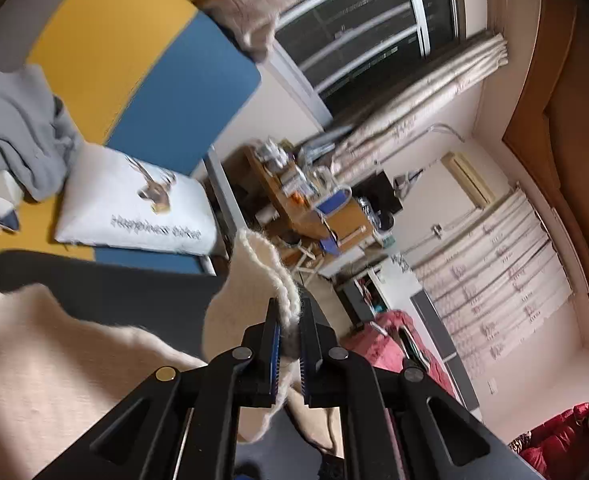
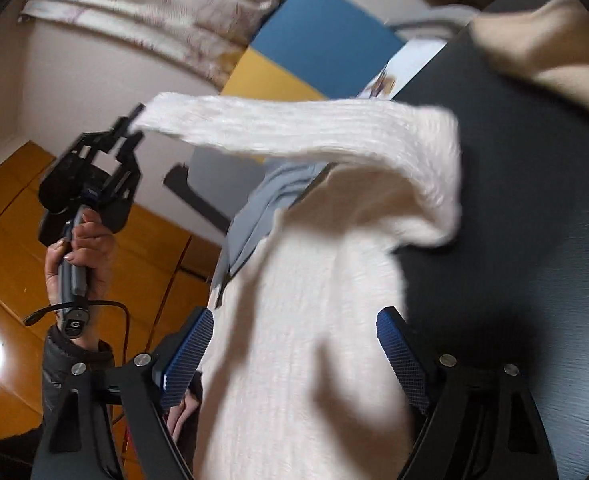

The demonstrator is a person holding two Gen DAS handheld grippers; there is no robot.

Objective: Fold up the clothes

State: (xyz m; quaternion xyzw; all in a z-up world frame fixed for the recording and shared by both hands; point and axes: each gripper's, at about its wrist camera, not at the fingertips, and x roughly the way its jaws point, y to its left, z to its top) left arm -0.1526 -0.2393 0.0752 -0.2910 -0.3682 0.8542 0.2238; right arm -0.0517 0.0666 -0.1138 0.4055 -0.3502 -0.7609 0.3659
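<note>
A cream ribbed knit sweater [image 2: 294, 320] lies on the black table [image 2: 534, 200]. My left gripper [image 1: 290, 316] is shut on the end of the sweater's sleeve [image 1: 266, 268] and holds it up in the air. In the right wrist view the left gripper [image 2: 130, 128] is at the left, with the sleeve [image 2: 286, 128] stretched from it back to the sweater body. My right gripper [image 2: 294, 336] is open, its blue pads [image 2: 190, 348] on either side of the sweater body, holding nothing.
A grey garment [image 1: 18, 128] and a folded white printed shirt [image 1: 134, 200] lie on a yellow and blue mat [image 1: 126, 64]. Another beige garment [image 2: 554, 48] lies on the table's far side. Beyond are a window, curtains and cluttered shelves [image 1: 306, 200].
</note>
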